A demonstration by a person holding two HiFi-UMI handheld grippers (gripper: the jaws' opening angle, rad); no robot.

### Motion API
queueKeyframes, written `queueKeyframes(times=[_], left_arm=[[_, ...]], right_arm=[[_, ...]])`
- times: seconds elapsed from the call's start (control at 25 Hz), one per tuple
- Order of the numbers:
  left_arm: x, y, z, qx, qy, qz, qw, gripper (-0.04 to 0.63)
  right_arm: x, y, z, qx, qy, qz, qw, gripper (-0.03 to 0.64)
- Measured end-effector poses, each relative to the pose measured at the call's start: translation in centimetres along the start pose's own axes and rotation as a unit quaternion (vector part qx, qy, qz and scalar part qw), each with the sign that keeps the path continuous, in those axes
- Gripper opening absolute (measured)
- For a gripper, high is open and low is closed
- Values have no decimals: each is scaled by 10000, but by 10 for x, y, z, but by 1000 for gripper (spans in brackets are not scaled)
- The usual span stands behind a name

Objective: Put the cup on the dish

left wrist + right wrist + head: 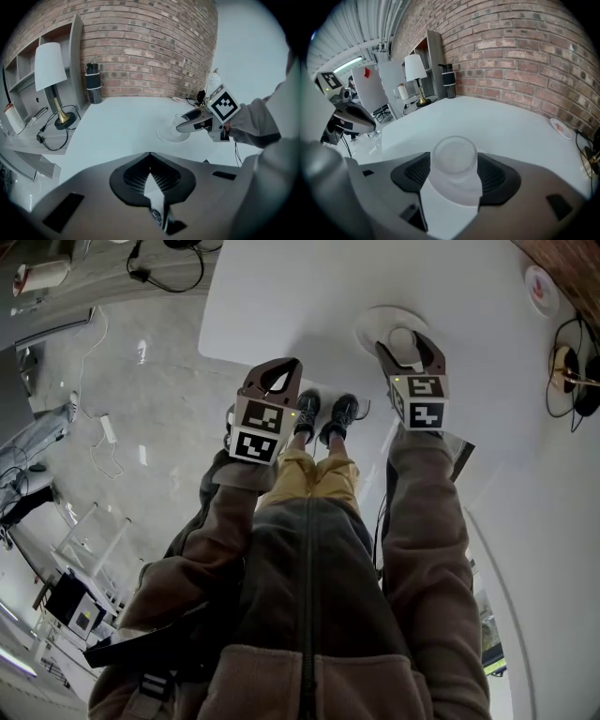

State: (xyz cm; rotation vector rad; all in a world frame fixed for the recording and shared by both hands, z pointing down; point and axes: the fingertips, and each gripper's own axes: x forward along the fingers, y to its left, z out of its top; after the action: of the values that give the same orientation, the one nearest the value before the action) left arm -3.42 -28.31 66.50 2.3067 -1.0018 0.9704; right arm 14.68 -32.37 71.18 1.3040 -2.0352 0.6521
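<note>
A clear cup (403, 339) stands upright on a white dish (373, 324) near the front edge of the white table (309, 296). My right gripper (406, 346) reaches around it. In the right gripper view the cup (454, 161) sits between the two dark pads (411, 171), which stand wide beside its walls without squeezing it. My left gripper (284, 368) hovers at the table's edge to the left, jaws closed tip to tip on nothing. From the left gripper (150, 157) view, the right gripper (194, 120) and the dish (166, 136) show ahead.
At the table's far side stand a lamp (50, 70) and a black bottle (93, 82) against a brick wall (150, 47). A small plate (542, 287) and cables (572, 371) lie at the right. The person's shoes (323, 415) show below the table edge.
</note>
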Motion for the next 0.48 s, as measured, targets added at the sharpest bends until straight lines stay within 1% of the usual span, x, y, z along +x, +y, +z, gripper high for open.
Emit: queueKeyframes(times=[0.16, 0.28, 0.36, 0.48], left_arm=[[-13, -1, 23, 41, -258, 15, 9997, 6], [-31, -4, 51, 71, -565, 36, 9984, 6], [-46, -6, 72, 44, -804, 90, 9967, 6], [-71, -9, 108, 75, -1215, 162, 9924, 6]], right_arm=[[-45, -1, 19, 99, -391, -297, 9987, 295], [-92, 0, 39, 150, -745, -579, 9954, 295], [-124, 5, 55, 84, -941, -683, 9932, 293], [-168, 12, 83, -71, -1250, -818, 9888, 257]])
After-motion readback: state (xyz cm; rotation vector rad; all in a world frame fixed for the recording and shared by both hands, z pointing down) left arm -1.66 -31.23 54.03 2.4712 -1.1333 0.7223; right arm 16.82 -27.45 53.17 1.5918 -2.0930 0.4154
